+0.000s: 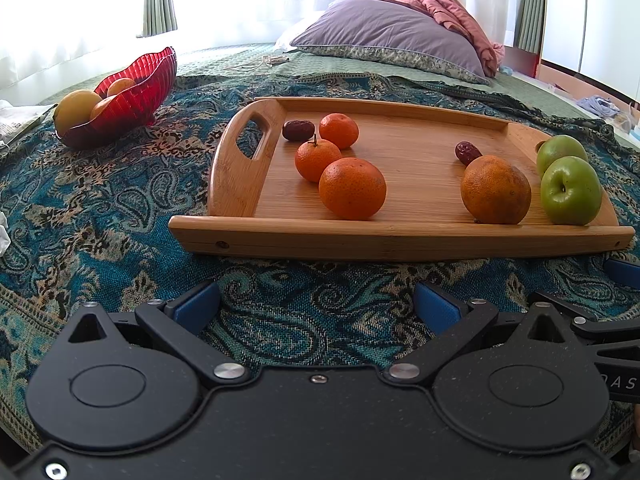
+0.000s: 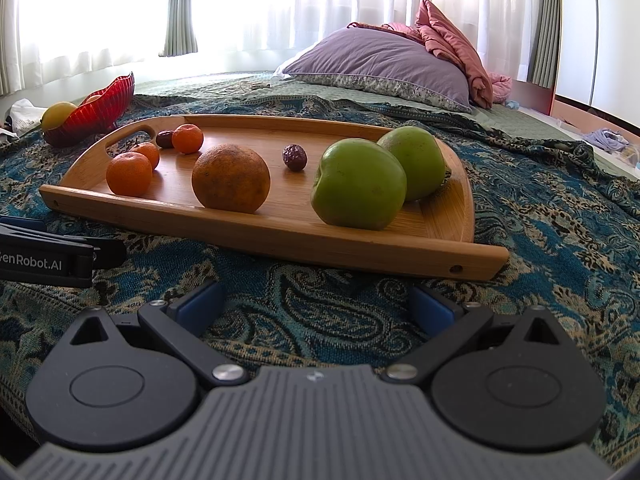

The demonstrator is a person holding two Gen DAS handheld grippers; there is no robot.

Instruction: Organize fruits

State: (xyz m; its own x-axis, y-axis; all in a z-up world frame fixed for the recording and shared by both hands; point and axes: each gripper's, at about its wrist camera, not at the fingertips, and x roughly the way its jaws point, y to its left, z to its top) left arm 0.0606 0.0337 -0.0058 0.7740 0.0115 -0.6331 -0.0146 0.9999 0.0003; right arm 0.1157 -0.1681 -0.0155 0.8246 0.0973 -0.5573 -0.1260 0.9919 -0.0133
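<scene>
On the wooden tray sit three small mandarins clustered near its handle end, a larger orange just beside two green apples at the opposite end, and two dark dates lying apart. The tray rests on a patterned blue blanket, with a red glass bowl holding more fruit off to its left. The left gripper and right gripper hover over the blanket short of the tray, each with jaws spread wide and holding nothing.
</scene>
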